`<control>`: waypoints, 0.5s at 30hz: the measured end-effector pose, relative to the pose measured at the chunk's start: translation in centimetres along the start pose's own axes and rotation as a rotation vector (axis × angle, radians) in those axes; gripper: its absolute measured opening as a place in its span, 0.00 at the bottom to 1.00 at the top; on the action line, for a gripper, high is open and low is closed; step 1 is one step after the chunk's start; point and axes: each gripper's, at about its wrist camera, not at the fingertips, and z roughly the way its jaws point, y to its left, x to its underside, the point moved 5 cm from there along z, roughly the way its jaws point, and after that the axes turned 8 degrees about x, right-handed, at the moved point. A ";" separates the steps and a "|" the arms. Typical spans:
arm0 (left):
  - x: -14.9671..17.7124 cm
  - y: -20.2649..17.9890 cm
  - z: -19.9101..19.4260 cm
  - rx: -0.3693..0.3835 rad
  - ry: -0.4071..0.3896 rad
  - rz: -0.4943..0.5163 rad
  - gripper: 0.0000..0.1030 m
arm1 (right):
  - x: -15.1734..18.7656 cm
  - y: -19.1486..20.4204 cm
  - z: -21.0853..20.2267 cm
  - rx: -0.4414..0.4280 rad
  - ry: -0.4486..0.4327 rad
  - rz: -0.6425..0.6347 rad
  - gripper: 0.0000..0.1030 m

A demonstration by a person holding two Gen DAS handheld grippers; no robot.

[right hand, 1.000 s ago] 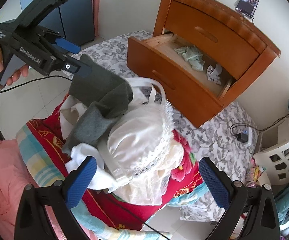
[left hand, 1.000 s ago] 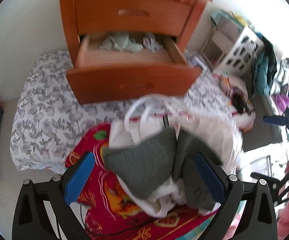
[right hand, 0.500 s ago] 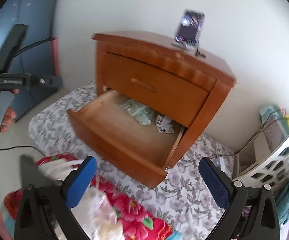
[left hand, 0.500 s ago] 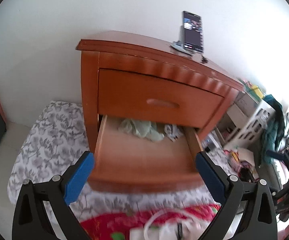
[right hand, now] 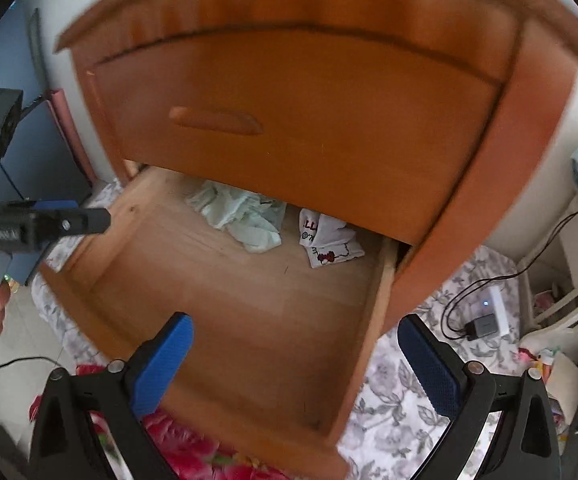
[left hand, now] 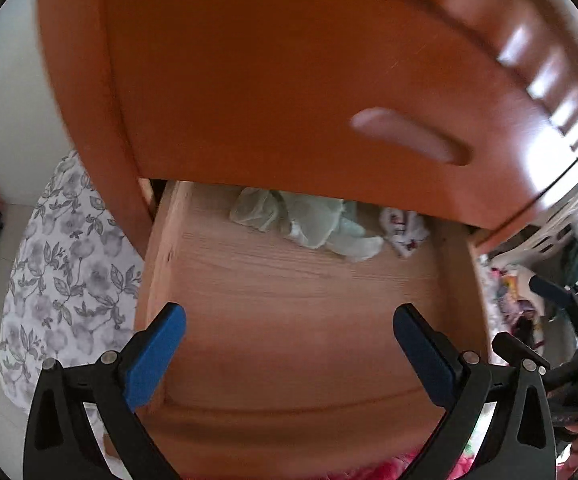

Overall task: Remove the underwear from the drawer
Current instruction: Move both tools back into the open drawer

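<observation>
Left gripper (left hand: 289,344) hangs wide apart, nothing between its blue pads, right over the front half of the open drawer (left hand: 289,320). A second ago it was above the pile on the red blanket with a grey garment at its fingers; that garment is gone from view now and both cameras have swung in close on the drawer. So one drop-off looks finished and another fetch is starting.

Landmark = drawer. Floral sheet (left hand: 69,272) lies left of it and under the cabinet. Bare wood fills its front and middle. Pale green underwear (left hand: 301,220) sits at the back, left of centre, partly tucked under the closed upper drawer front (left hand: 289,92). White printed underwear (right hand: 329,240) lies just right of the green piece, near the right wall, also at the back. The two look close, maybe touching; blur, can't tell.

Right gripper (right hand: 301,352) also splayed apart and empty, over the drawer's front right corner. Charger and cable (right hand: 481,324) on the sheet to the right of the drawer.

Task not done: two pieces left inside. Likely next reach goes deep, under the upper front overhang; tight clearance there.
</observation>
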 end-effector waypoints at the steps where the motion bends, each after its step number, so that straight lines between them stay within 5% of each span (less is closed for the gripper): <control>1: -0.2 0.1 0.8 -0.012 0.012 0.013 1.00 | -0.3 0.2 0.9 0.002 0.007 -0.007 1.00; 6: -1.0 0.0 3.4 -0.064 0.040 0.092 1.00 | -1.1 0.9 4.7 0.074 0.049 -0.108 0.97; 15: -1.7 1.7 4.6 -0.010 -0.007 0.013 1.00 | -2.0 1.5 8.6 0.174 0.070 -0.289 0.73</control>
